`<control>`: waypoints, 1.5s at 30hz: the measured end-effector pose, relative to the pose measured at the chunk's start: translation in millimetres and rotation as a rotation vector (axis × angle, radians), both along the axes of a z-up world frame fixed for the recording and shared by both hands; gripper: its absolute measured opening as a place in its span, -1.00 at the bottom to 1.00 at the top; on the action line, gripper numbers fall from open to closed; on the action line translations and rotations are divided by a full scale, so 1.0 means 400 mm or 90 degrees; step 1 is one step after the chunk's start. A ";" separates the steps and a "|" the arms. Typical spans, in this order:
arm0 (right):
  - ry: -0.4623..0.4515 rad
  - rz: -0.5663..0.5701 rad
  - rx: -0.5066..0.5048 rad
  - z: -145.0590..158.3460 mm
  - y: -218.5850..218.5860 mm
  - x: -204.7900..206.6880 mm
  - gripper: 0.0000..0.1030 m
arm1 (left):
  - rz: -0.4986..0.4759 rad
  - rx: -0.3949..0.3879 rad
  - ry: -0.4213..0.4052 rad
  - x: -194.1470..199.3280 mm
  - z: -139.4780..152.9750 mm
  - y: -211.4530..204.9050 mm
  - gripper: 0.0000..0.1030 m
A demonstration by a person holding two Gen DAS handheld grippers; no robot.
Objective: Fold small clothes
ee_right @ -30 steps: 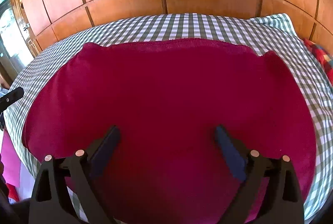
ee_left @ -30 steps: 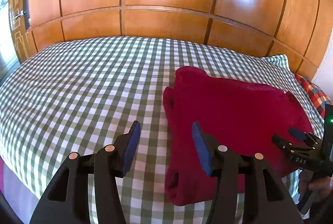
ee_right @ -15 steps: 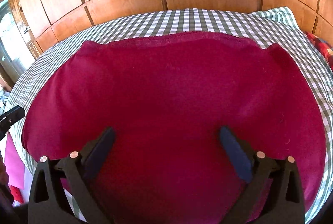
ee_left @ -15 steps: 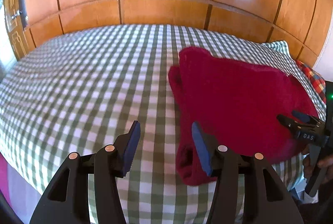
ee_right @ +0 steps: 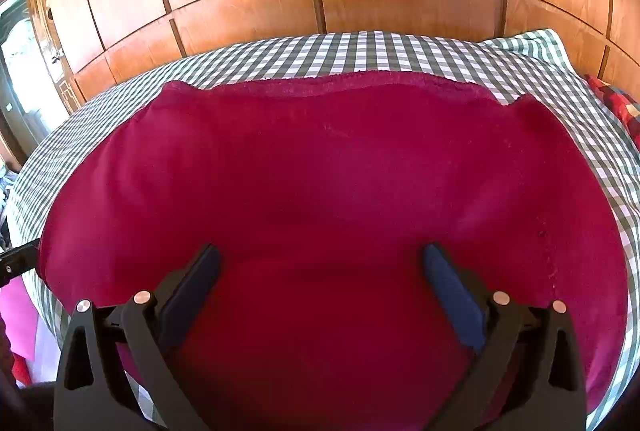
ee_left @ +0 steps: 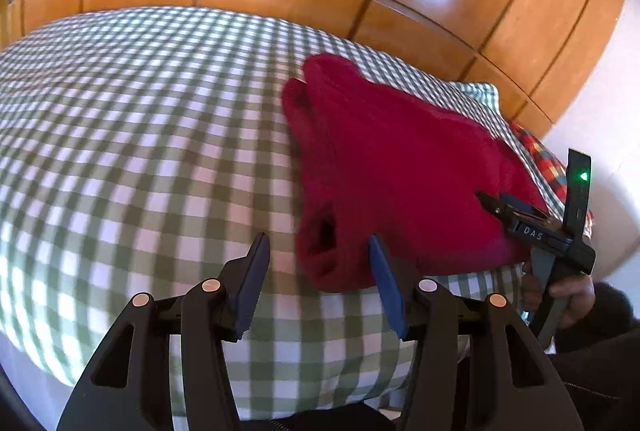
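Two grippers hover over a bed point(ee_left: 120, 119) covered in green-and-white check. At the left, the left gripper point(ee_left: 316, 271) has its fingers parted and empty; the near-left corner of a folded dark red garment point(ee_left: 400, 167) sits just beyond them, toward the right finger. The garment's long axis runs left to right along the bed's near side. Further right, the right gripper point(ee_right: 320, 291) hangs low over the garment's near middle, fingers spread wide and gripping nothing; they have just been opening. Either hand is close, each to its own end.
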State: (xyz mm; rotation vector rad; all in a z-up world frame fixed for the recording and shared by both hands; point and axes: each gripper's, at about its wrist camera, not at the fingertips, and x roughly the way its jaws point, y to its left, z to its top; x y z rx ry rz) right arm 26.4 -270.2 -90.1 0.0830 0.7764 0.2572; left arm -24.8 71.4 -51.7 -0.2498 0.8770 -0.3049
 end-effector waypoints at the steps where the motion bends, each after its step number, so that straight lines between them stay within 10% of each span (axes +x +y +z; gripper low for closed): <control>1: -0.001 0.001 0.000 -0.001 0.000 -0.001 0.96 | -0.011 -0.007 0.010 0.009 -0.010 -0.006 -0.41; 4: -0.004 0.004 -0.001 -0.001 0.000 -0.001 0.96 | -0.044 -0.030 0.018 0.009 -0.015 -0.019 -0.87; 12: -0.020 0.011 -0.011 -0.008 0.004 -0.003 0.96 | -0.026 -0.018 0.048 -0.005 -0.036 0.004 -0.83; 22: -0.033 0.010 -0.013 -0.013 0.005 -0.005 0.96 | -0.013 0.084 -0.087 0.013 0.120 -0.073 -0.71; 30: -0.034 0.009 -0.013 -0.014 0.010 -0.006 0.96 | -0.049 0.184 -0.059 0.089 0.048 -0.202 -0.71; 45: -0.032 0.012 -0.018 -0.014 0.013 -0.002 0.96 | -0.029 0.188 -0.052 0.099 0.028 -0.204 -0.71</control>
